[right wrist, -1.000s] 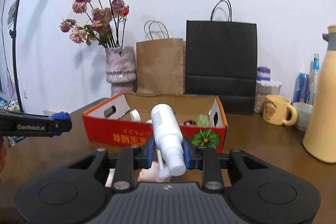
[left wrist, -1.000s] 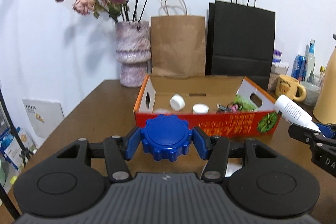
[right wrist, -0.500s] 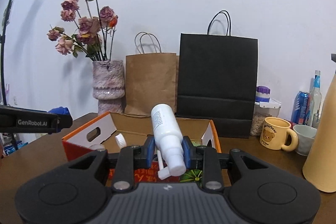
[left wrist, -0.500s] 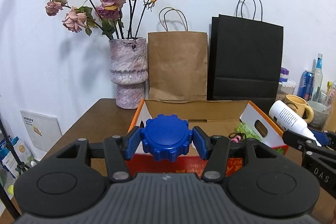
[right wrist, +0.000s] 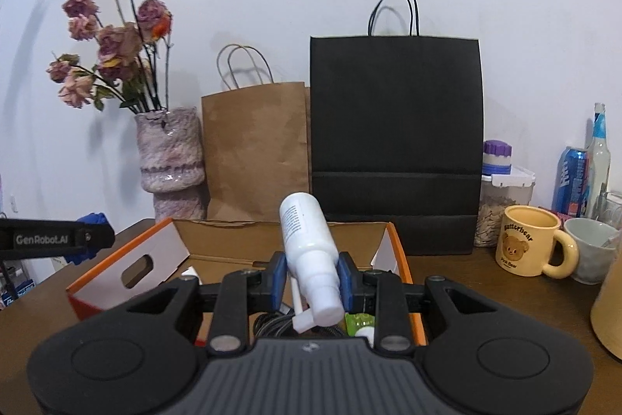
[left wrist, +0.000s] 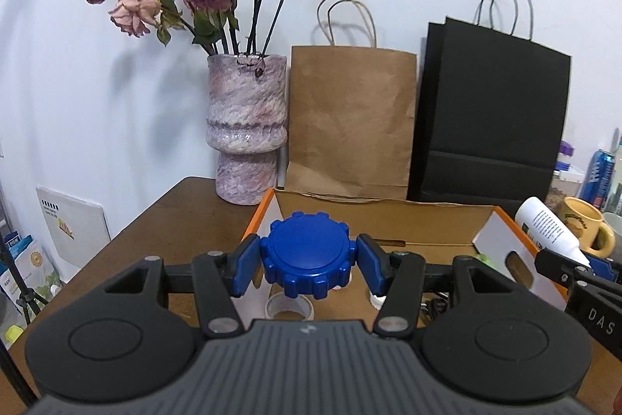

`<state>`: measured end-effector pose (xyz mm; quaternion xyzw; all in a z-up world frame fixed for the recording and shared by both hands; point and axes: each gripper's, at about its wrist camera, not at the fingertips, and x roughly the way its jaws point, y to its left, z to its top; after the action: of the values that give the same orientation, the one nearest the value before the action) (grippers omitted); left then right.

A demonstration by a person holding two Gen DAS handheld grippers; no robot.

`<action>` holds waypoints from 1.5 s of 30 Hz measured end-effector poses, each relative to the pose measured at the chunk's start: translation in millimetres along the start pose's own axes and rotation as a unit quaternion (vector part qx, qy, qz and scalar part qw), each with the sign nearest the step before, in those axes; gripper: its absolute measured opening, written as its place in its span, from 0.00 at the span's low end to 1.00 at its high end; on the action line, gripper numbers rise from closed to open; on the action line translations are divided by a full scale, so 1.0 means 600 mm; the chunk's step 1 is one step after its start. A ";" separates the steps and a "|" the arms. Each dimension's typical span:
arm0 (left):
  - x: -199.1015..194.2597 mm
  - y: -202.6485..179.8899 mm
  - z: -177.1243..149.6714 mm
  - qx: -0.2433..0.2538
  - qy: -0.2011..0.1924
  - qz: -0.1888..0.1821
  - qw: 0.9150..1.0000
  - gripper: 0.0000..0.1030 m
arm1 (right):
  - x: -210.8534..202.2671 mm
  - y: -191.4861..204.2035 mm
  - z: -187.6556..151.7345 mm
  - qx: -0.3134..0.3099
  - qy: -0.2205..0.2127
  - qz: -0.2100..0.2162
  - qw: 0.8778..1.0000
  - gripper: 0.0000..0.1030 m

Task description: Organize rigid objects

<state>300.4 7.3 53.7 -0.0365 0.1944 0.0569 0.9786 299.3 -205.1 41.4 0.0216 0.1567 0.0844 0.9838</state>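
While both grippers hang over the orange cardboard box (left wrist: 517, 240), nothing they carry has been set down yet.

Left gripper (left wrist: 307, 261) — pads clamped on a blue ridged cap (left wrist: 307, 257), held above the box's near-left part.
Right gripper (right wrist: 311, 279) — fingers pinched tight on the neck of a white spray bottle (right wrist: 307, 240), base tilted toward 12 o'clock, nozzle toward 6.
Box contents — a clear ring (left wrist: 289, 308), a green item (right wrist: 359, 321), dark cord (right wrist: 272, 323); already stowed, apparently.
Outstanding — release of cap and bottle into the box. Whether more loose items wait elsewhere cannot be told.
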 end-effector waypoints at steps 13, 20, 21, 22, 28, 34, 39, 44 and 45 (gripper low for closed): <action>0.099 -0.002 0.009 0.016 0.015 0.019 1.000 0.54 | 0.106 -0.007 0.003 -0.007 0.034 0.007 0.999 0.26; 0.138 -0.003 0.001 0.036 0.031 0.027 0.999 0.54 | 0.146 -0.009 -0.008 -0.016 0.058 0.009 0.998 0.26; 0.142 -0.002 0.000 0.037 0.032 0.028 0.998 0.54 | 0.148 -0.010 -0.009 -0.016 0.061 0.009 0.998 0.26; 0.143 -0.002 -0.002 0.039 0.034 0.029 0.998 0.54 | 0.150 -0.011 -0.011 -0.016 0.063 0.010 0.998 0.26; 0.146 -0.005 -0.006 0.050 0.037 0.028 0.998 0.55 | 0.150 -0.010 -0.018 -0.017 0.079 0.015 0.997 0.27; 0.140 -0.005 -0.007 0.051 0.024 0.033 0.998 0.88 | 0.142 -0.013 -0.017 -0.012 0.063 0.012 0.998 0.90; 0.136 -0.006 -0.007 0.049 0.017 0.032 0.998 1.00 | 0.141 -0.010 -0.017 -0.021 0.055 0.002 0.998 1.00; 0.139 -0.003 -0.007 0.044 0.022 0.036 0.998 1.00 | 0.143 -0.011 -0.017 -0.022 0.059 -0.003 0.998 1.00; 0.139 -0.003 -0.007 0.044 0.023 0.037 0.998 1.00 | 0.143 -0.011 -0.017 -0.022 0.059 -0.003 0.998 1.00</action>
<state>375.9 13.1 18.1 0.0125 0.2199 0.0835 0.9719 377.4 -196.8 5.2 -0.0051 0.2123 0.0861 0.9734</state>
